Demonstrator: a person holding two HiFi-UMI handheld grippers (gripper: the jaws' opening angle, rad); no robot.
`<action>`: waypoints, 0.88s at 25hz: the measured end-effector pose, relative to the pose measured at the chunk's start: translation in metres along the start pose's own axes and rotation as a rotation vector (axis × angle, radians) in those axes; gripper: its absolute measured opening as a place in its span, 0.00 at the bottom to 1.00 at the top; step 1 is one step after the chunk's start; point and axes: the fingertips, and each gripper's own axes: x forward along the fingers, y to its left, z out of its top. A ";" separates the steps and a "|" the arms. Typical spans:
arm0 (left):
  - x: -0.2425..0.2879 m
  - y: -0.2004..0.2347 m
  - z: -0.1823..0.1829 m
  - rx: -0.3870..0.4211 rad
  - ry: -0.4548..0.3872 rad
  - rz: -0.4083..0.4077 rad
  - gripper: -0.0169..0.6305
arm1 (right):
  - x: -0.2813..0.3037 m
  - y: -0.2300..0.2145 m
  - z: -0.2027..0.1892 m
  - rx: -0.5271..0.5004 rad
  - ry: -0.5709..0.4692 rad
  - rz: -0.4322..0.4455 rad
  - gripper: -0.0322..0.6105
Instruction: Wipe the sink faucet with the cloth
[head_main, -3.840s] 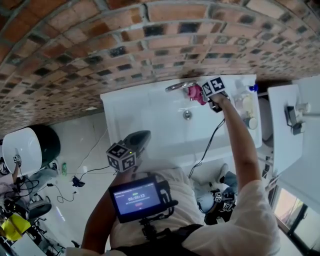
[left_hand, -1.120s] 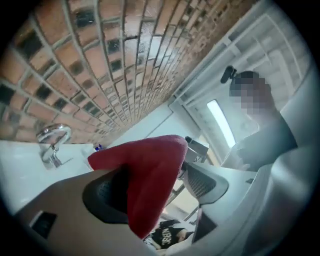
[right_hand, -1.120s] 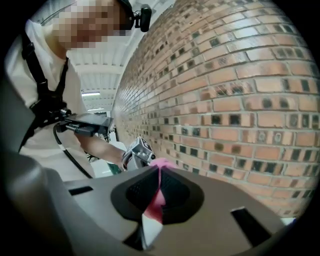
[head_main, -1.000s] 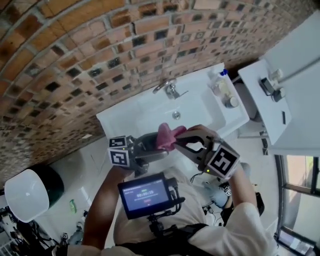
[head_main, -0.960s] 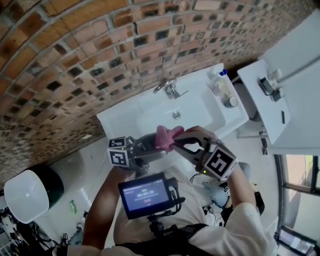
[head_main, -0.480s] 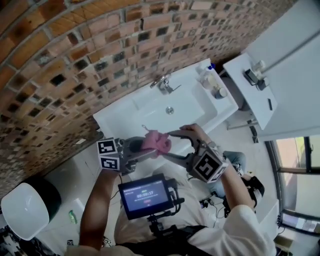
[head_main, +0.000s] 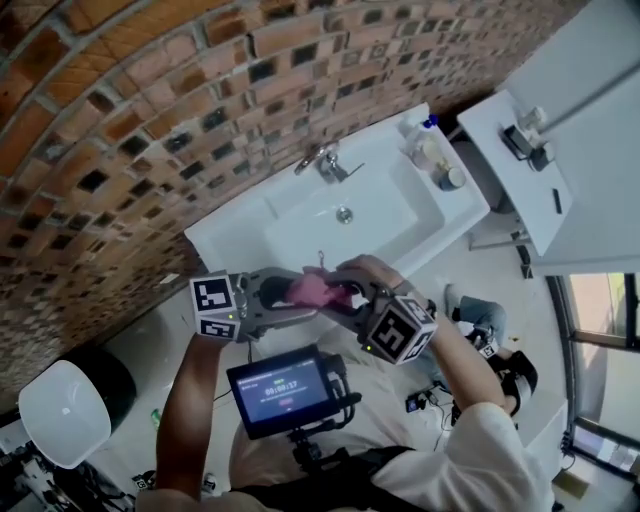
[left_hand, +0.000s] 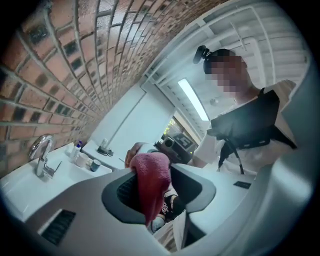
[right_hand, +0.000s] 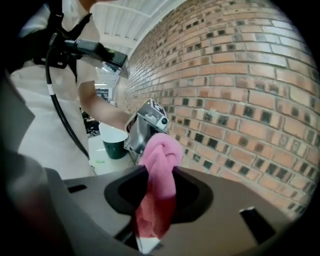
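The pink cloth (head_main: 312, 290) is bunched between my two grippers in front of my chest, well short of the sink. The left gripper (head_main: 298, 302) comes in from the left and the right gripper (head_main: 342, 292) from the right, tip to tip. In the left gripper view the cloth (left_hand: 151, 182) fills the gap of the left gripper (left_hand: 150, 175), whose jaws have just been opening. The right gripper (right_hand: 159, 185) has just been closing, and its jaws press on the cloth (right_hand: 160, 170). The chrome faucet (head_main: 322, 162) stands untouched at the back of the white sink (head_main: 230, 235).
Bottles and a cup (head_main: 428, 152) sit on the sink's right end. A white cabinet top (head_main: 520, 170) is further right. The brick wall (head_main: 150, 100) runs behind the sink. A white-lidded bin (head_main: 62, 412) stands on the floor at left. A screen (head_main: 280, 385) hangs at my chest.
Earlier the right gripper held the cloth at the faucet with the left one idle. Over the last second both grippers came together on the cloth and sank slightly toward my body.
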 end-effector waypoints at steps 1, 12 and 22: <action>0.003 0.008 0.003 -0.021 -0.012 0.027 0.33 | -0.001 -0.011 -0.004 0.022 -0.027 -0.016 0.25; -0.040 0.128 0.013 -0.040 -0.288 0.645 0.45 | -0.047 -0.154 -0.109 0.458 -0.145 -0.122 0.23; -0.087 0.170 -0.034 -0.097 -0.295 1.023 0.10 | -0.037 -0.311 -0.208 0.509 0.049 -0.370 0.23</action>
